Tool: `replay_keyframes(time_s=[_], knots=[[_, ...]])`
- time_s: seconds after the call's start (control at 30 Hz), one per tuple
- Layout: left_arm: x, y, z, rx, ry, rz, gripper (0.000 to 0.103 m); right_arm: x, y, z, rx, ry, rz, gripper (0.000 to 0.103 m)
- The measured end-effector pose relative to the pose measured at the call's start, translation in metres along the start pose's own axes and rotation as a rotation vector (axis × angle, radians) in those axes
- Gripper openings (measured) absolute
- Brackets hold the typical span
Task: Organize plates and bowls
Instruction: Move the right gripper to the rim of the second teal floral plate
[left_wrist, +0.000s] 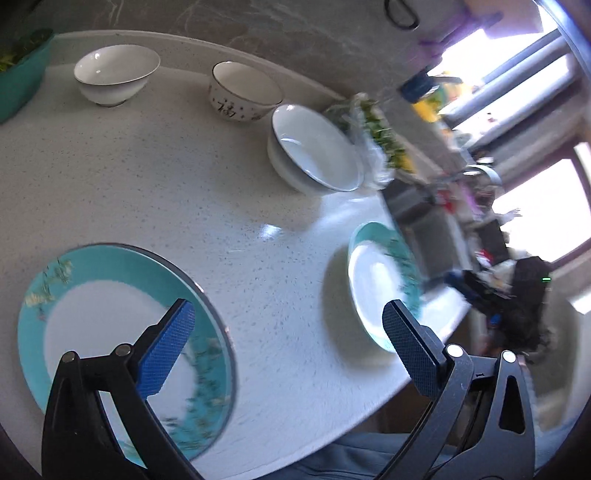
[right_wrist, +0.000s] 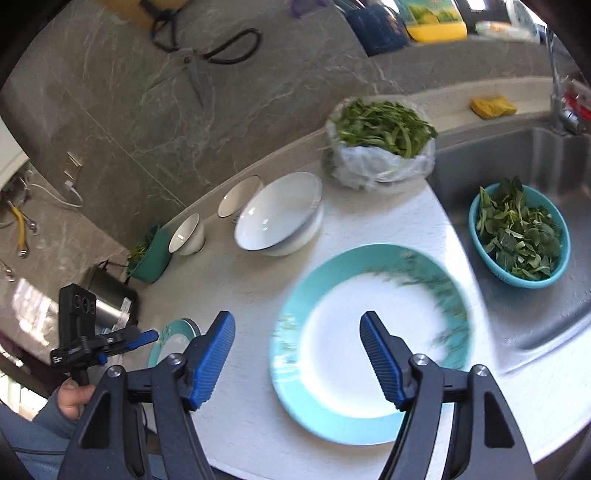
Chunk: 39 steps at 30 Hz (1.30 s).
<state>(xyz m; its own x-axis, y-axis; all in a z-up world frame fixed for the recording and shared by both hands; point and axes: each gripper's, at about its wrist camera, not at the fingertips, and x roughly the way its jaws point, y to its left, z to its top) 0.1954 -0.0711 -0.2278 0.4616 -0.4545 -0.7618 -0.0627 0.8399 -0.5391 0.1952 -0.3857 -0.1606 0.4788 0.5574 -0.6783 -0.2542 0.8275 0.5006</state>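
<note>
In the left wrist view my left gripper (left_wrist: 287, 314) stands open over the speckled white counter (left_wrist: 184, 184), with nothing between its fingers. One teal-rimmed plate (left_wrist: 92, 314) lies under its left finger, a second teal-rimmed plate (left_wrist: 376, 280) by its right finger. Along the back are a white bowl (left_wrist: 114, 74), a patterned bowl (left_wrist: 242, 92) and two stacked white bowls (left_wrist: 314, 151). In the right wrist view my right gripper (right_wrist: 297, 325) is open above the second plate (right_wrist: 343, 350), not touching it. The stacked bowls (right_wrist: 280, 214) sit behind it.
A bag of greens (right_wrist: 380, 140) stands at the counter's back beside the sink (right_wrist: 535, 332), which holds a teal basket of leaves (right_wrist: 517, 236). Another teal basket (right_wrist: 151, 254) sits at the far left. Scissors (right_wrist: 195, 70) hang on the marble wall. A hand (right_wrist: 72, 398) holds the left gripper (right_wrist: 144, 338).
</note>
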Motion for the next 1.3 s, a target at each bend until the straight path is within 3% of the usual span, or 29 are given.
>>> replay_keyframes(time_s=[0.27,0.5,0.73,1.07,1.13,1.3], knots=[[0.079,-0.082,-0.032,0.035,0.090,0.113,0.098,-0.002,-0.088,0.015,0.029,0.125,0.105,0.067],[0.118,-0.092,-0.042,0.008,0.087,0.133,0.097,0.014,-0.121,0.012,0.054,0.194,0.147,0.064],[0.148,-0.088,-0.029,-0.028,0.093,0.122,0.097,0.030,-0.138,0.017,0.066,0.243,0.182,0.058],[0.175,-0.098,-0.028,-0.021,0.132,0.157,0.067,0.044,-0.146,0.018,0.066,0.295,0.211,0.050],[0.178,-0.101,-0.027,-0.011,0.130,0.158,0.055,0.045,-0.146,0.019,0.061,0.299,0.218,0.047],[0.182,-0.105,-0.026,-0.002,0.129,0.149,0.048,0.049,-0.146,0.019,0.059,0.314,0.230,0.042]])
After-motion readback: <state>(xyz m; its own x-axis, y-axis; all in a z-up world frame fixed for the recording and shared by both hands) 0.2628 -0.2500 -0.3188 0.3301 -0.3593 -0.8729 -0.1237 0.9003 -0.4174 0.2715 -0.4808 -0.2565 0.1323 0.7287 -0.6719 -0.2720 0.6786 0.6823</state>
